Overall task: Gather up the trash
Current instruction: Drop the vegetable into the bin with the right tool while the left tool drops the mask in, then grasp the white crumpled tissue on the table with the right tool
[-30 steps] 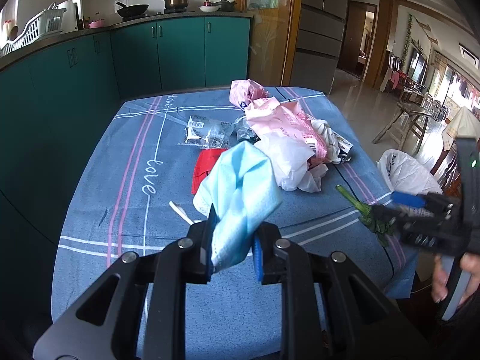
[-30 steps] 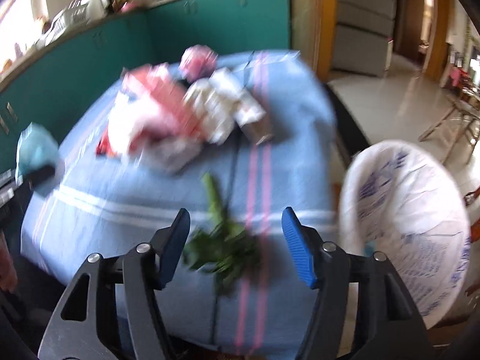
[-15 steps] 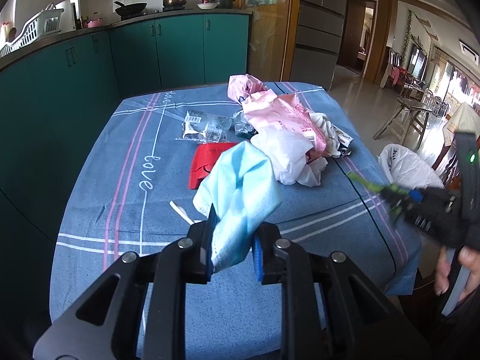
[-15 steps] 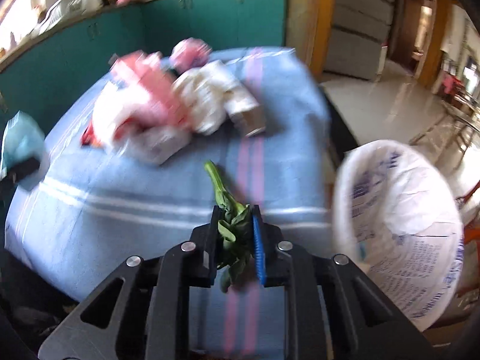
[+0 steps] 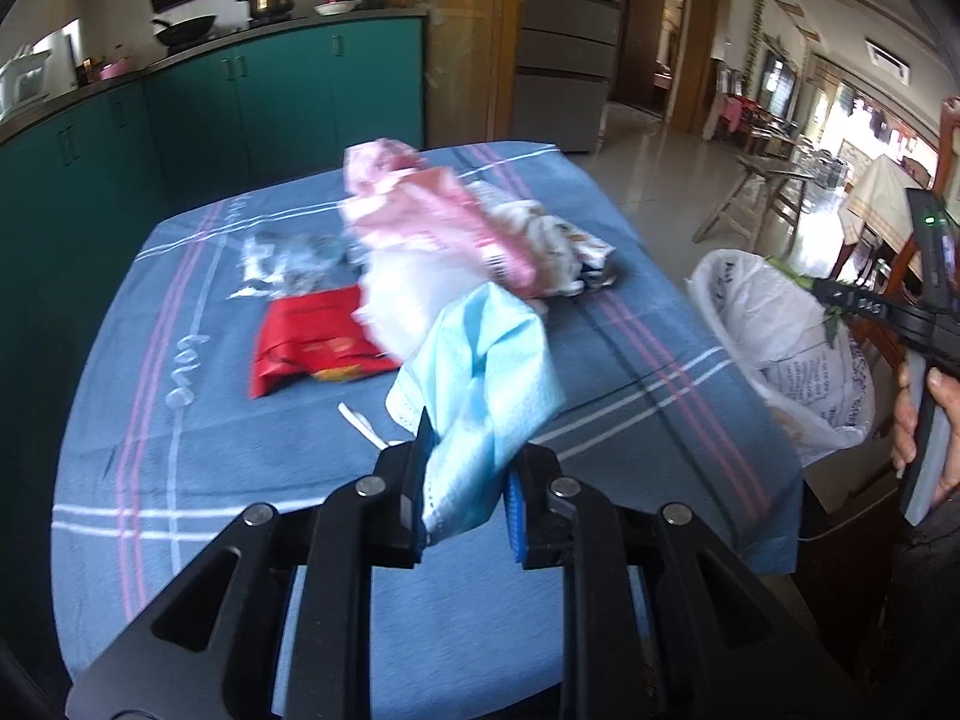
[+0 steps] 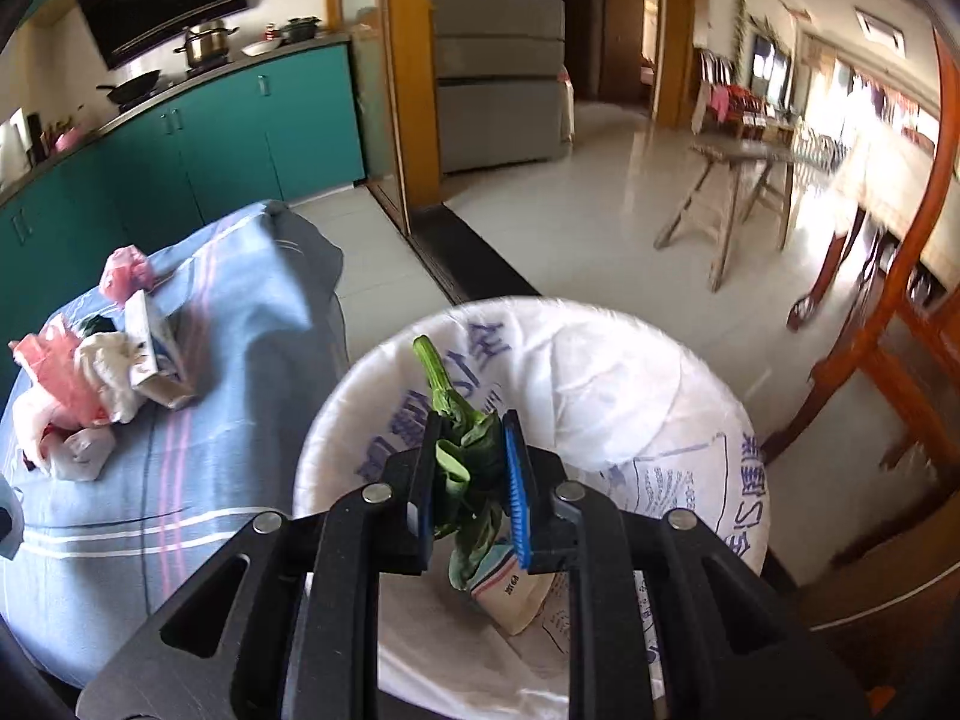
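The tabletop (image 5: pixel 150 432) is carrying the remaining trash pile (image 5: pixel 444 240) ahead of the left tool (image 5: pixel 465 495), so more collecting is likely left. The bin bag (image 6: pixel 630 396) is sitting off the tabletop's edge, directly beneath the right tool (image 6: pixel 468 489), its mouth gaping to catch a drop. The left tool is clamping a blue mask (image 5: pixel 480 372) above the tabletop, probably waiting its turn. The right tool is pinching a green stalk (image 6: pixel 462 450) over the bag, placed for release.
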`<action>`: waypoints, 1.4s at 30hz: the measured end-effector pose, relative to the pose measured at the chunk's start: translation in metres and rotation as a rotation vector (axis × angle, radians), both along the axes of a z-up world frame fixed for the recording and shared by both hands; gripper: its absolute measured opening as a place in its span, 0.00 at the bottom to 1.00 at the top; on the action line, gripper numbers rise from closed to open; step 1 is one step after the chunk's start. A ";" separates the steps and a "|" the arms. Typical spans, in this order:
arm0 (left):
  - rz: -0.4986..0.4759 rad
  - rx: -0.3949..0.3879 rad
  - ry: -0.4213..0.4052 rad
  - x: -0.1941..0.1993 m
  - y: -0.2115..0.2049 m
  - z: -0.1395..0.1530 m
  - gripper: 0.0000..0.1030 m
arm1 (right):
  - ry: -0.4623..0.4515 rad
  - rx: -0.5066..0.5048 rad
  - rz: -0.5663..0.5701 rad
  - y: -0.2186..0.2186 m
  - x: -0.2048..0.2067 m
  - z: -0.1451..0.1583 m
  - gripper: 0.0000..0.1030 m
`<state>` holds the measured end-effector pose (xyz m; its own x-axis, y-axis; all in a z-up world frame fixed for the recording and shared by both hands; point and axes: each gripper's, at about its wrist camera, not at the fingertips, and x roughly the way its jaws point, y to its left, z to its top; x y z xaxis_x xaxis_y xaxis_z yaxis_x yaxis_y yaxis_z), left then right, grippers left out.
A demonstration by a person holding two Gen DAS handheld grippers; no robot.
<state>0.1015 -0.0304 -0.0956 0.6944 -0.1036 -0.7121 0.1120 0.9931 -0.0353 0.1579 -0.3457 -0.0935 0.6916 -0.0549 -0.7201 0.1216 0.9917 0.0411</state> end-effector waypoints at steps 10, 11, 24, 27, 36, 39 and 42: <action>-0.297 -0.025 0.005 0.051 -0.119 0.004 0.20 | -0.060 0.050 -0.144 -0.063 -0.025 0.006 0.69; -0.338 -0.039 0.012 0.057 -0.135 0.003 0.20 | -0.063 0.040 -0.157 -0.069 -0.030 0.006 0.69; -0.521 -0.006 -0.041 0.071 -0.231 -0.012 0.84 | -0.042 0.028 -0.276 -0.119 -0.069 -0.007 0.74; -0.364 0.069 -0.114 0.070 -0.187 0.003 0.88 | -0.020 0.043 -0.220 -0.100 -0.054 -0.013 0.74; 0.117 0.139 -0.118 0.028 -0.030 0.002 0.90 | -0.010 0.136 0.202 0.042 0.038 -0.009 0.74; 0.198 0.133 -0.064 0.006 0.007 -0.010 0.90 | -0.026 0.118 0.350 0.108 0.068 -0.001 0.74; 0.261 0.109 -0.044 -0.010 0.041 -0.015 0.90 | -0.025 0.108 0.468 0.169 0.092 0.005 0.77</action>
